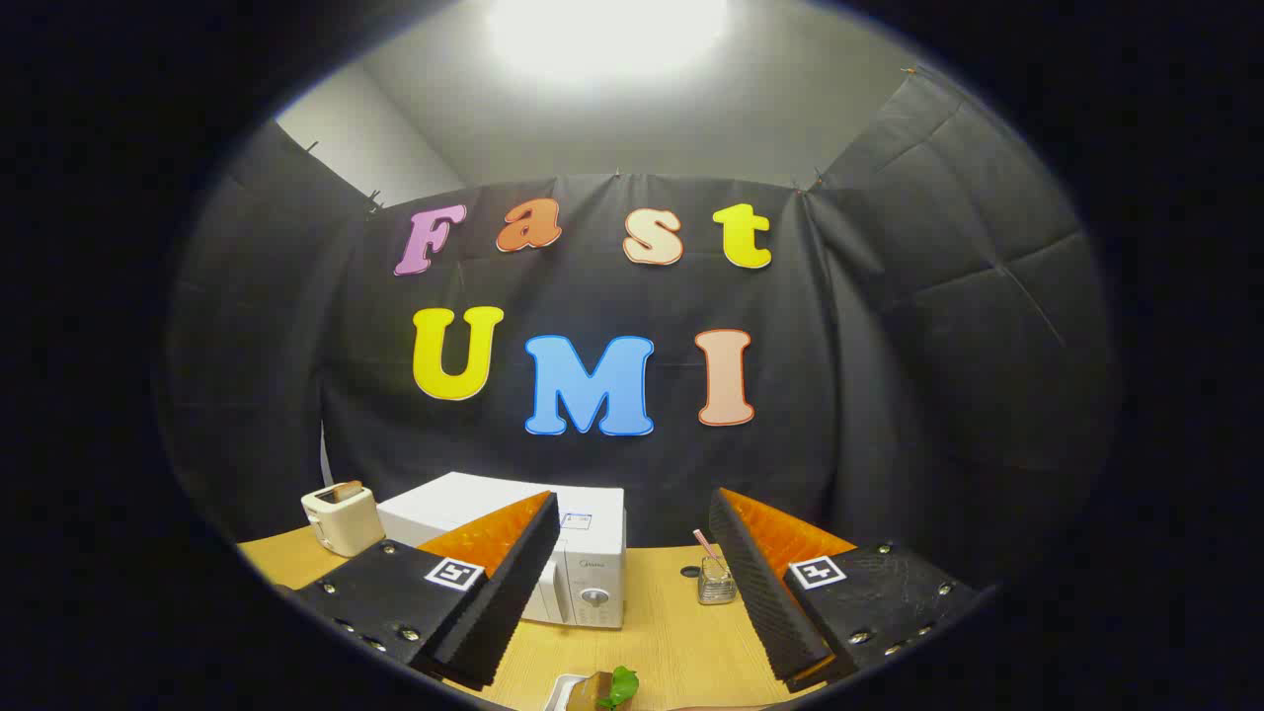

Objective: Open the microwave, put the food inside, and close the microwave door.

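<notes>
the gripper [632, 592] hangs released, fingers wide apart over the wooden table [662, 642]. the boxy white microwave [583, 563] stands closed just beyond them. a small plate of food with a green leaf [597, 688] lies between the fingers.

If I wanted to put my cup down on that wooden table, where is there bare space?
The widest bare patch of the table lies between the open gripper fingers, bordered by the microwave, the small glass jar and the food dish nearest the gripper. It is crowded beside the microwave, where the toaster stands close.
</notes>
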Action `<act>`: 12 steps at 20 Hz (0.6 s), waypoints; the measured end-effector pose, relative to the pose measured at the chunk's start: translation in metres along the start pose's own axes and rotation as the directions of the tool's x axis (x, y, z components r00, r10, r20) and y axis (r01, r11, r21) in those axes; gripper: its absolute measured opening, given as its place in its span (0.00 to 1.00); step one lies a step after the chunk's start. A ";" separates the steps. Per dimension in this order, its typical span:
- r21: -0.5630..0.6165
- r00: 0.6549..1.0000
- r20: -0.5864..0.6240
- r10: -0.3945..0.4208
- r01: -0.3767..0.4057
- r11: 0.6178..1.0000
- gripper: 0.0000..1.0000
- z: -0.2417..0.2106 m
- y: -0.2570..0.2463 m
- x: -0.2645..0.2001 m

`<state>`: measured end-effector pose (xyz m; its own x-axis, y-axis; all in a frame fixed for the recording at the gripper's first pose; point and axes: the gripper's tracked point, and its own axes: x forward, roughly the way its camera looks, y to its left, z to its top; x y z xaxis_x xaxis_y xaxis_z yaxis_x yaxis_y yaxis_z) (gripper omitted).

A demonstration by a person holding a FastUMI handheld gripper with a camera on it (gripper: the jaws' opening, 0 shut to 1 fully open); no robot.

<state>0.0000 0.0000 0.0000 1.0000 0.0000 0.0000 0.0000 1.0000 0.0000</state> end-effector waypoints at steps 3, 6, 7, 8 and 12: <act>0.016 0.999 -0.041 0.000 0.001 1.000 0.97 -0.008 0.001 0.002; 0.019 0.998 -0.059 -0.016 0.017 1.000 0.97 -0.008 -0.003 0.007; 0.017 0.998 -0.061 -0.015 0.016 1.000 0.97 -0.008 -0.004 0.009; 0.011 0.998 -0.060 -0.015 0.016 1.000 0.97 -0.005 -0.003 0.012; 0.017 0.999 -0.042 -0.004 0.005 1.000 0.97 0.005 0.000 0.017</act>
<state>0.0173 -0.0004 0.0055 0.9991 -0.0044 -0.0420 0.0051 0.9998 0.0166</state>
